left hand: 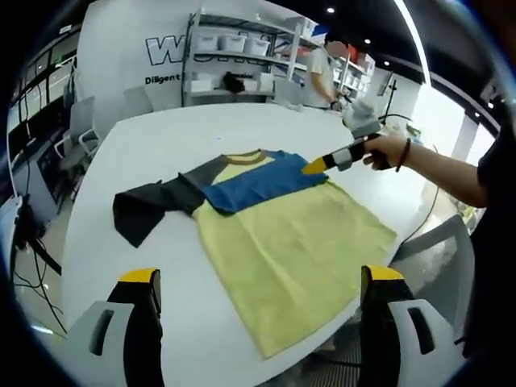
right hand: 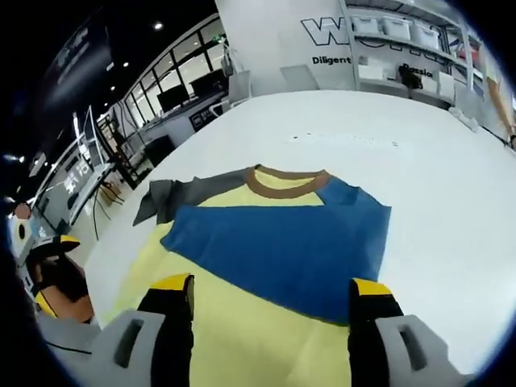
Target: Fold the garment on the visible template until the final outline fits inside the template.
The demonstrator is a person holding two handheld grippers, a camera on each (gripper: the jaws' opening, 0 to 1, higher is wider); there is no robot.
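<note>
Garment (left hand: 282, 234) lies flat on the white table (left hand: 161, 145), its blue sleeve folded across the chest; left gripper (left hand: 262, 294) at 6 o'clock and right gripper (right hand: 270, 302) over the blue panel both stand wide apart, holding nothing.

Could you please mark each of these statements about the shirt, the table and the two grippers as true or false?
1. The shirt lies on a white table. True.
2. The blue sleeve is folded across the chest. True.
3. The collar is red. False: it is brown.
4. The left gripper is clamped on the hem. False: its jaws stand open with the shirt's lower part between them, and contact cannot be told.
5. The right gripper reaches the shirt near the blue sleeve. True.
6. The grey sleeve is folded in too. False: it lies spread out to the side.
</note>
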